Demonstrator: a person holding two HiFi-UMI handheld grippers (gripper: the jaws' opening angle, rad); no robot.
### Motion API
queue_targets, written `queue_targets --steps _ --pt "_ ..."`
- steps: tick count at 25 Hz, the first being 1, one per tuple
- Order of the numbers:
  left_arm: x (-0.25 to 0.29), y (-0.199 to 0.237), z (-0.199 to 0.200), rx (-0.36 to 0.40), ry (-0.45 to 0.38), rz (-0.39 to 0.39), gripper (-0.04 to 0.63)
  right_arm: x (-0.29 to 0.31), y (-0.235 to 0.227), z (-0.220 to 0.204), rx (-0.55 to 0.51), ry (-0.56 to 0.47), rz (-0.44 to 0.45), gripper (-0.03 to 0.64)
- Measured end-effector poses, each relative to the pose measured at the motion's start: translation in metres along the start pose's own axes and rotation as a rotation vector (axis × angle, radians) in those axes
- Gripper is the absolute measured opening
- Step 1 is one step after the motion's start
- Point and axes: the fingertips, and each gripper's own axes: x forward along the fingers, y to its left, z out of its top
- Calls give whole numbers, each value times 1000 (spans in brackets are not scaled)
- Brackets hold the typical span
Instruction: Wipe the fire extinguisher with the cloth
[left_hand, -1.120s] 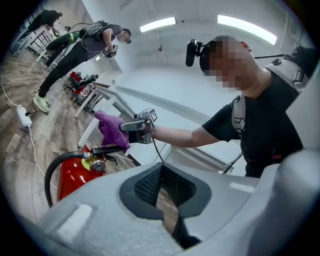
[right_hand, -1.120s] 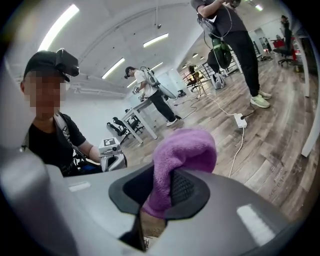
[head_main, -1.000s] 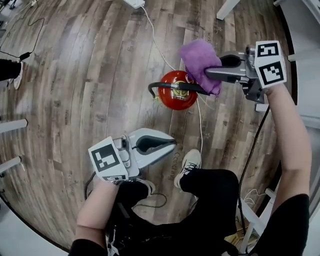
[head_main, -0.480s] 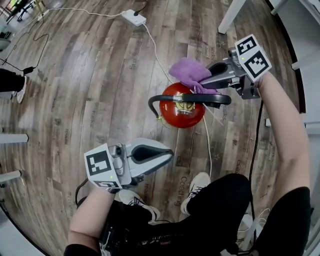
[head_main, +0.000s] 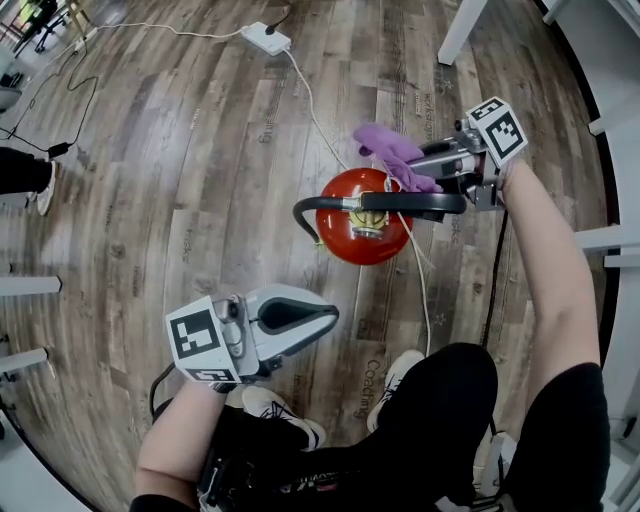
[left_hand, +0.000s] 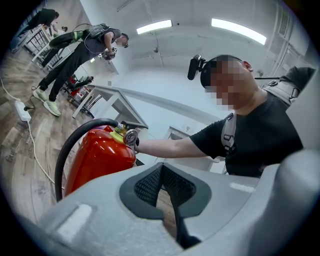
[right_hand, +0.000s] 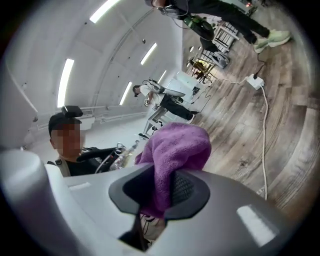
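Sinking toward the extinguisher, the right claw is clamping the cloth while the closed, empty left claw is idling; wiping is apparently just starting.

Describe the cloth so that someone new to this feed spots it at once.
On the wood floor stands a red fire extinguisher. Up and right of it in the head view, the right gripper is shut on the cloth: a bunched purple towel, the only soft, purple thing there.
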Motion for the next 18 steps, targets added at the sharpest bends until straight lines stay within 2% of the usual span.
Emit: queue_targets --steps 8,14,18 --pt "-1 5 1 -8 -3 21 -2 17 -66 -57 118 -61 -88 66" --pt "-2 6 -7 -25 10 40 -2 25 -151 -152 209 72 -366 64" --pt "-8 8 -13 -37 21 67 0 25 -164 -174 206 69 -452 64"
